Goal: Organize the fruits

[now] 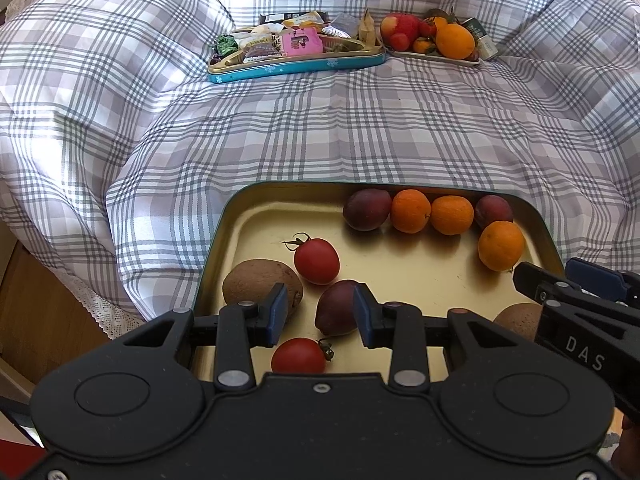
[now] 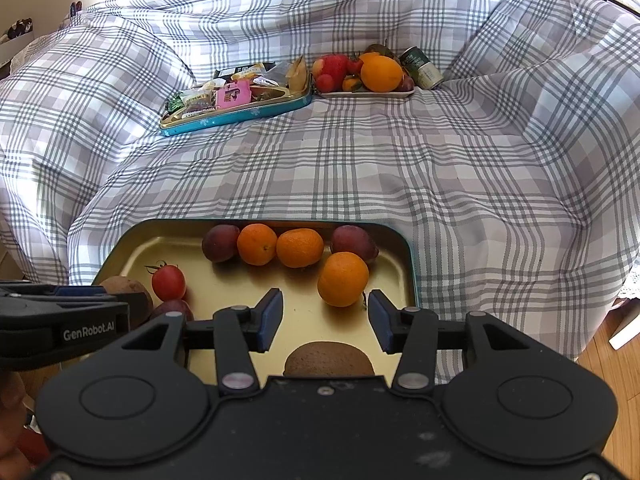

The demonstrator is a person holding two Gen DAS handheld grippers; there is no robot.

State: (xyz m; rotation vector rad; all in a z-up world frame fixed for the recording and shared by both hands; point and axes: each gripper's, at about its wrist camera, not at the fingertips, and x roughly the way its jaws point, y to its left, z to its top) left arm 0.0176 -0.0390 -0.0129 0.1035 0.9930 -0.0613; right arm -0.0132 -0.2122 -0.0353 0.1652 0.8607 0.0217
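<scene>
A gold tin tray [image 1: 256,232] holds the fruit. Along its far side lie two dark plums [image 1: 367,209] and three oranges [image 1: 410,210]. Nearer are two cherry tomatoes [image 1: 317,261], two kiwis [image 1: 256,280] and a third plum [image 1: 334,312]. My left gripper [image 1: 321,304] hovers over that plum with its pads apart and pressing on nothing. My right gripper [image 2: 325,312] stands open over the tray's right side. The nearest orange [image 2: 343,279] rests just beyond its fingertips, untouched, and a kiwi [image 2: 328,358] lies under it.
The tray sits on a checked grey and white cloth [image 1: 320,128]. At the back stand a blue tin of wrapped snacks [image 1: 296,66], a white plate [image 1: 440,59] piled with fruit, and a green can [image 1: 480,36]. Wooden floor [image 1: 32,300] shows past the cloth's left edge.
</scene>
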